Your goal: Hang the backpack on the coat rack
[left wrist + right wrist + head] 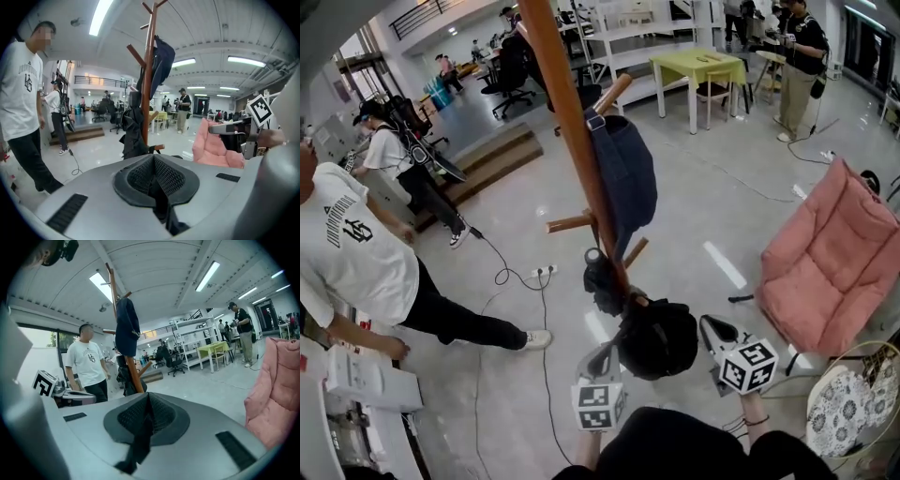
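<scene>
Black backpack [656,339] held low between both grippers, close by the wooden coat rack [572,122].
The left gripper [605,358] and right gripper [712,330] each have their jaws pressed together on a black strap [137,446]. The pack's body sits between them, just beside the pole and below a navy bag [628,178] on an upper peg.

Left gripper [605,358] and right gripper [713,330]: grey shells, black mesh pads [161,176], white cubes [598,404] (black square markers). Black top [675,445] at 6 o'clock.
</scene>
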